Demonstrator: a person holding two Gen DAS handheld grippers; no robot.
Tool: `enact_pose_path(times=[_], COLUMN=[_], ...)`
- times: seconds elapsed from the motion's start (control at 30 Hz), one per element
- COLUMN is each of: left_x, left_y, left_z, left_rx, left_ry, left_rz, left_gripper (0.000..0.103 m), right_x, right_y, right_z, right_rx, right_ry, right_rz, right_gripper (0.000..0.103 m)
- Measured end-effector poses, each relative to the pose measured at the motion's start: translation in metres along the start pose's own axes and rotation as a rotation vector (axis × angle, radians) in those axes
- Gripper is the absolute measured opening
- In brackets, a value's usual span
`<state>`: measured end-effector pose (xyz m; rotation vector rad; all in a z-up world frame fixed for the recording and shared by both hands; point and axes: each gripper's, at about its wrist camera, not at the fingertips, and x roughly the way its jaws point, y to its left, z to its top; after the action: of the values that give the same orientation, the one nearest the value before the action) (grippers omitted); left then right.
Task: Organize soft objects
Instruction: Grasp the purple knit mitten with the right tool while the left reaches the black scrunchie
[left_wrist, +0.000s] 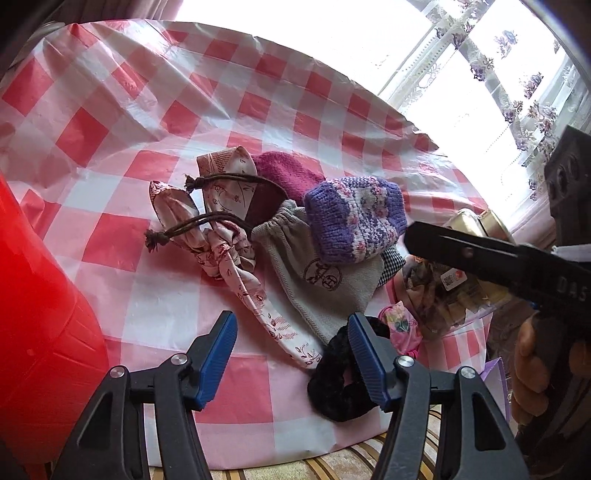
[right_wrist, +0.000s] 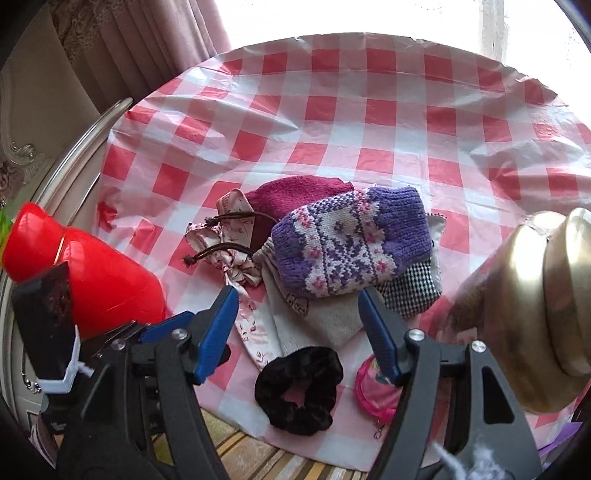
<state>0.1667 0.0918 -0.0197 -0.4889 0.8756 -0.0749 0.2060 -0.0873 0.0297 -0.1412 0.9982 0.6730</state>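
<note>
A heap of soft things lies on the checked tablecloth (left_wrist: 122, 122): a purple knitted pouch (left_wrist: 354, 218) (right_wrist: 351, 240) on a grey drawstring bag (left_wrist: 317, 273) (right_wrist: 317, 317), a magenta knit (left_wrist: 284, 173), a pink patterned scarf (left_wrist: 229, 236) (right_wrist: 236, 258) and a houndstooth cloth (right_wrist: 413, 291). A black scrunchie (left_wrist: 332, 380) (right_wrist: 299, 387) and a small pink pouch (right_wrist: 373, 387) lie nearer the table edge. My left gripper (left_wrist: 293, 350) is open over the scarf's tail, its right pad beside the scrunchie. My right gripper (right_wrist: 297, 325) is open above the scrunchie, holding nothing.
A red plastic container (left_wrist: 37, 332) (right_wrist: 103, 273) stands at the left. A gold tin (right_wrist: 535, 295) and a clear packet (left_wrist: 450, 291) sit at the right. The right gripper's black finger (left_wrist: 461, 253) reaches in from the right. A window lies beyond the table.
</note>
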Motion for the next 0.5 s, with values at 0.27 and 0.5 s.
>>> enact_pose_path(times=[0.27, 0.5], left_x=[0.005, 0.005], left_y=[0.004, 0.010], left_z=[-0.006, -0.007], left_rx=[0.010, -0.010], left_ry=[-0.005, -0.007], left_rz=[-0.005, -0.023], left_gripper=[0.063, 0.063], right_x=[0.055, 0.083], right_y=[0.012, 0.016], right_z=[0.016, 0.023], right_rx=[-0.092, -0.154], right_ry=[0.047, 0.049], right_rz=[-0.115, -0.200], right_gripper=[0.071, 0.040])
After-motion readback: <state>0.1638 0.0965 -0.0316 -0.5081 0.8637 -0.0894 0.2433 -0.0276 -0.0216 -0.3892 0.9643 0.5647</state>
